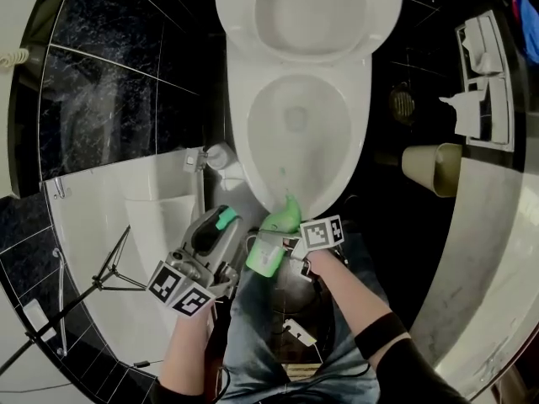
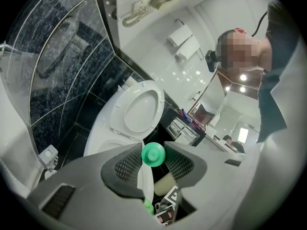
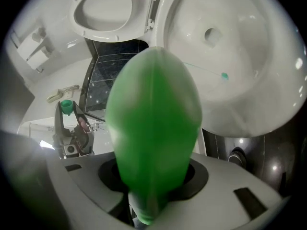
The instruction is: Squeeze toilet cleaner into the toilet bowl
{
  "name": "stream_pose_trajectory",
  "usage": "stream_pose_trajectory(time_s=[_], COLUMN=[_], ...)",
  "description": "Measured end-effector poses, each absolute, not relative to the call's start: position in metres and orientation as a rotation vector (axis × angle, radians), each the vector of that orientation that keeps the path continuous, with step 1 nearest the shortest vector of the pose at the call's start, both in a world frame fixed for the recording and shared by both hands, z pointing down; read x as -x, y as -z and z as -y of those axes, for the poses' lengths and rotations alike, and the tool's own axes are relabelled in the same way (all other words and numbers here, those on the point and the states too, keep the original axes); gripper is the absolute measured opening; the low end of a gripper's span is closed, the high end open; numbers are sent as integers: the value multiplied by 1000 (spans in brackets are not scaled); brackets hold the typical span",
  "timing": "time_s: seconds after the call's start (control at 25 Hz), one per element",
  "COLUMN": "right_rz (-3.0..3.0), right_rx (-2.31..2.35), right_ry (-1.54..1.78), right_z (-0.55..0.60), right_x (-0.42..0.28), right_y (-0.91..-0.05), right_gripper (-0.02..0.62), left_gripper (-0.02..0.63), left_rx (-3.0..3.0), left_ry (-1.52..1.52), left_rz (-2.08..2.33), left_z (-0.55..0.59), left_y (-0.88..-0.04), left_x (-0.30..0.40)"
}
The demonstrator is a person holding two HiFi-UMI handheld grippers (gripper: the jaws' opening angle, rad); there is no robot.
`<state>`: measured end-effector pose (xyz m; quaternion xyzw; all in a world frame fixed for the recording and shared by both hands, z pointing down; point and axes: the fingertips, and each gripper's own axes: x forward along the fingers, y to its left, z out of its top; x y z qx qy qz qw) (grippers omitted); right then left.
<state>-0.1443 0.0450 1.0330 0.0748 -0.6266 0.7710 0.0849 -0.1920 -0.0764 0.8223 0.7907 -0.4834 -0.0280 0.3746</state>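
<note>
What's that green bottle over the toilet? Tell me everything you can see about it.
The green bottle looks like glossy plastic, with a rounded body, a pale label and a narrowing neck. The right gripper clamps its body. It is tilted, nozzle aimed over the near rim of the toilet bowl. A green cap sits apart in the left gripper.

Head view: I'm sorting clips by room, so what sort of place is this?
A bathroom, perhaps a hotel's: a white toilet with its seat raised, toilet paper rolls on the wall, and a wall phone near them.
</note>
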Motion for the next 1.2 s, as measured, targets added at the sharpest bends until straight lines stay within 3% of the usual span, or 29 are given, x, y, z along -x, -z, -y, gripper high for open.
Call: stream_pose_trajectory(time_s=[1.2], right_rz=[1873], right_rx=[-491], right_ry=[-2433], right_z=[55], right_x=[28], right_y=[-1033], right_gripper=[175], left_gripper=[152], left_rx=[-2046], left_ry=[73], left_rz=[1119], left_z=[163], left_y=[-826], left_x=[94])
